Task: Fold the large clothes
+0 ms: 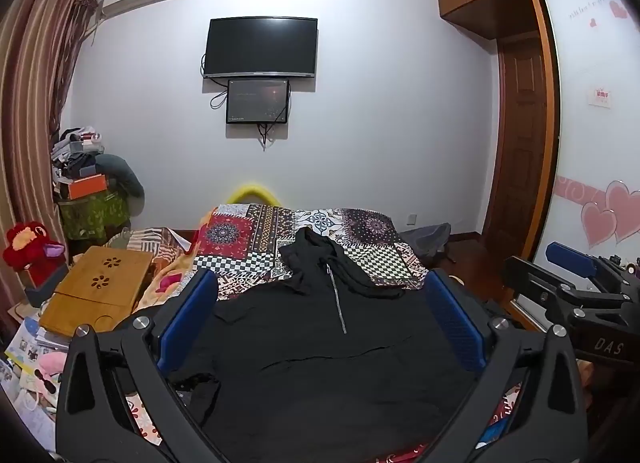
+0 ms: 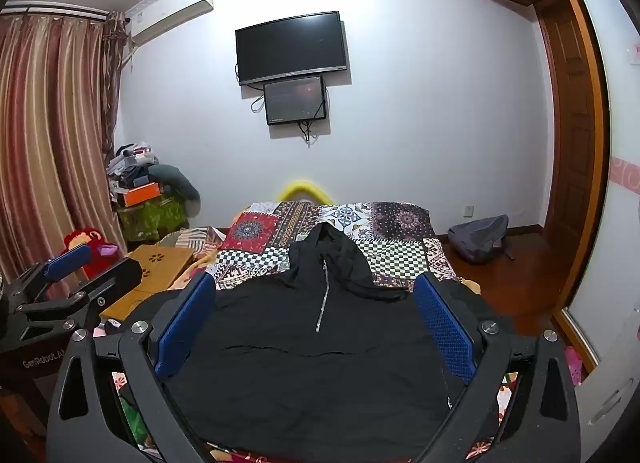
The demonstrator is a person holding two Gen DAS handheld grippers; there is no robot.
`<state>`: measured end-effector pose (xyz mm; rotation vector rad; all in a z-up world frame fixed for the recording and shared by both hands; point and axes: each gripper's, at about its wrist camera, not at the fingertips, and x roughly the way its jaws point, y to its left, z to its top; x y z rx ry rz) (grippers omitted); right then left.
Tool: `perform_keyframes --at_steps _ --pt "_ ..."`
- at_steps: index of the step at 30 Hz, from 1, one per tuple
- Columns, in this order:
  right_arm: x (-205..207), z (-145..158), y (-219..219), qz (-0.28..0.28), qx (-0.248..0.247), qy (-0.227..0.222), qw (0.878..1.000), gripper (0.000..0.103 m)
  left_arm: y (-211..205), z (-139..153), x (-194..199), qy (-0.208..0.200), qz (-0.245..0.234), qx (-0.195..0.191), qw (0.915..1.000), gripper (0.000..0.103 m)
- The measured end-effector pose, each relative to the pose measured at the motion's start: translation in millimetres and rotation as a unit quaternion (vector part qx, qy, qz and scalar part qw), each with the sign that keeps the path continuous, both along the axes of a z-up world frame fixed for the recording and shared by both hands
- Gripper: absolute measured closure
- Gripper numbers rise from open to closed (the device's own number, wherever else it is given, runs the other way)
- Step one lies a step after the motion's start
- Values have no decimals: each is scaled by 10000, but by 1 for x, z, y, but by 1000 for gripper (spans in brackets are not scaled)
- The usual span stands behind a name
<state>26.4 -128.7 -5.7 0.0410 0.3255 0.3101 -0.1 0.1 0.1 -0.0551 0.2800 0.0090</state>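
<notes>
A black zip-up hoodie lies spread flat on the patchwork bedspread, hood toward the far end, zipper up the middle. It also shows in the right wrist view. My left gripper is open and empty, held above the hoodie's body. My right gripper is open and empty, also above the hoodie. The right gripper shows at the right edge of the left wrist view; the left gripper shows at the left edge of the right wrist view. The hoodie's near hem is hidden below the gripper frames.
A wooden lap desk lies on the bed's left side beside a red plush toy. Piled clutter stands by the curtain. A grey backpack lies on the floor right of the bed. A wardrobe stands at right.
</notes>
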Motion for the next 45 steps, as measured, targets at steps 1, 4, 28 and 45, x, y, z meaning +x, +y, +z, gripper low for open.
perform_keyframes --at_steps 1,4,28,45 --pt "0 0 0 2 5 1 10000 4 -1 0 0 48 -1 93 9999 0" --pt "0 1 1 1 -5 5 10000 4 -1 0 1 45 17 99 9999 0" --pt "2 -3 -2 13 -3 38 10000 4 4 -5 3 90 38 -48 9999 0" --pt "4 -4 0 12 -20 67 10000 4 5 -6 6 136 28 -90 9999 0"
